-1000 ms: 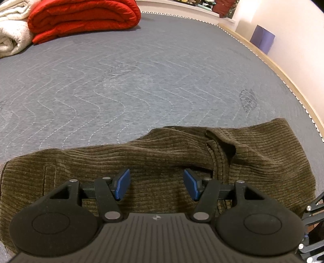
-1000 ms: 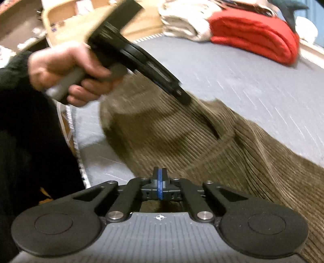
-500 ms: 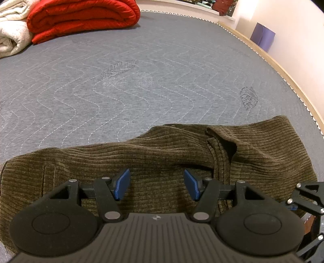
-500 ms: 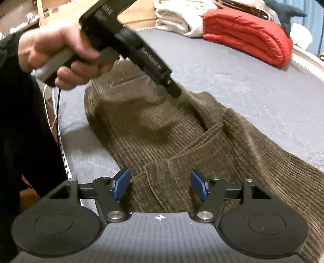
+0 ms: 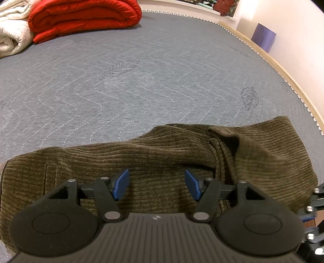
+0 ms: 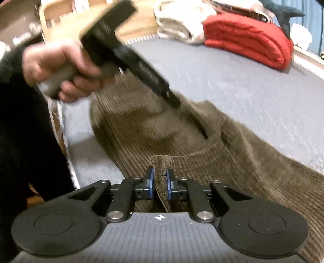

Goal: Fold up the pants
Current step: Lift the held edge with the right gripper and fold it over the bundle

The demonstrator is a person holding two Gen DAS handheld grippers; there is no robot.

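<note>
Brown corduroy pants (image 5: 162, 157) lie crumpled along the near edge of a grey quilted mattress (image 5: 141, 81). My left gripper (image 5: 156, 182) hovers over the middle of the pants, open, with only flat cloth below its blue pads. In the right wrist view the pants (image 6: 232, 161) stretch away to the right. My right gripper (image 6: 160, 180) is closing on a raised fold of their edge, and the pads press the cloth. A hand (image 6: 60, 66) holds the left gripper's body (image 6: 141, 66) above the pants, blurred.
A folded red blanket (image 5: 85, 18) and a white blanket (image 5: 10, 30) lie at the far end of the mattress. A wooden bed rim (image 5: 283, 66) and a wall run along the right. A dark sleeve (image 6: 24, 141) fills the left of the right wrist view.
My right gripper opened from shut, moved onto the pants' edge and closed on a fold of it. The left gripper stayed open in the same spot.
</note>
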